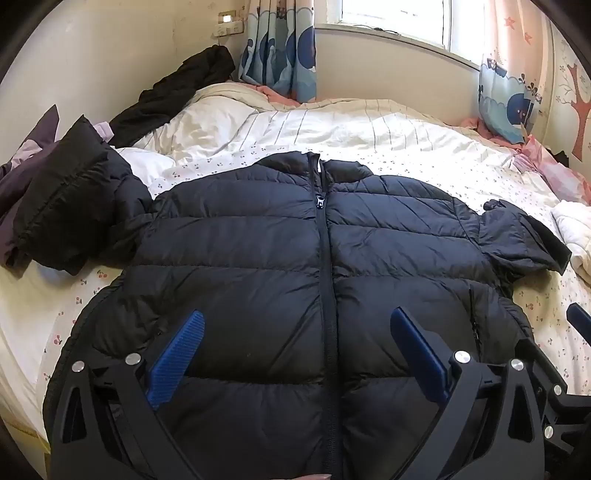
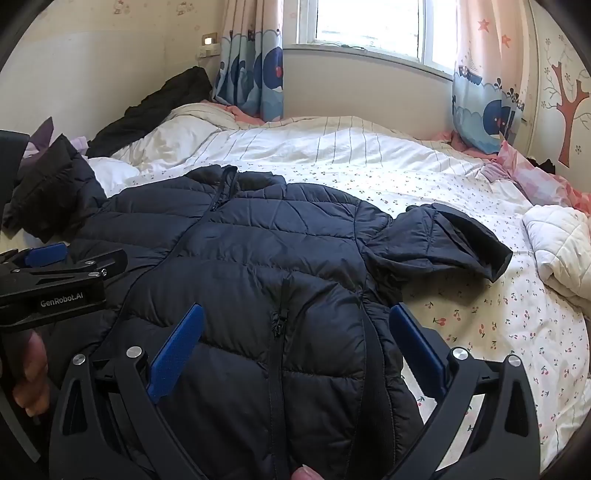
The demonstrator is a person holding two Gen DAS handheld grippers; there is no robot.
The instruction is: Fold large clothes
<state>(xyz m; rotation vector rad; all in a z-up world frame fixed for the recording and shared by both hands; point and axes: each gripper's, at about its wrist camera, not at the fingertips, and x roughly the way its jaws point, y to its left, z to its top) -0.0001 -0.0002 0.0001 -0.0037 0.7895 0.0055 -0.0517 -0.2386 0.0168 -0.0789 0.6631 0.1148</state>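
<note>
The jacket (image 1: 295, 258) lies flat on the bed (image 1: 406, 147). Both the left gripper (image 1: 295, 354) and right gripper (image 2: 295, 350) hang over it, fingers spread, holding nothing. The puffy, slippery jacket could slide out of a thin pinch.

Light source: daylight through the window (image 2: 369, 26), panes blown out white.
Brightness: bed (image 1: 332, 125) evenly lit; black jacket (image 1: 258, 258) dark, quilting still readable.
Distortion: strong fisheye bend, black vignette at corners.
Focus: sharp overall, softer toward edges.
</note>
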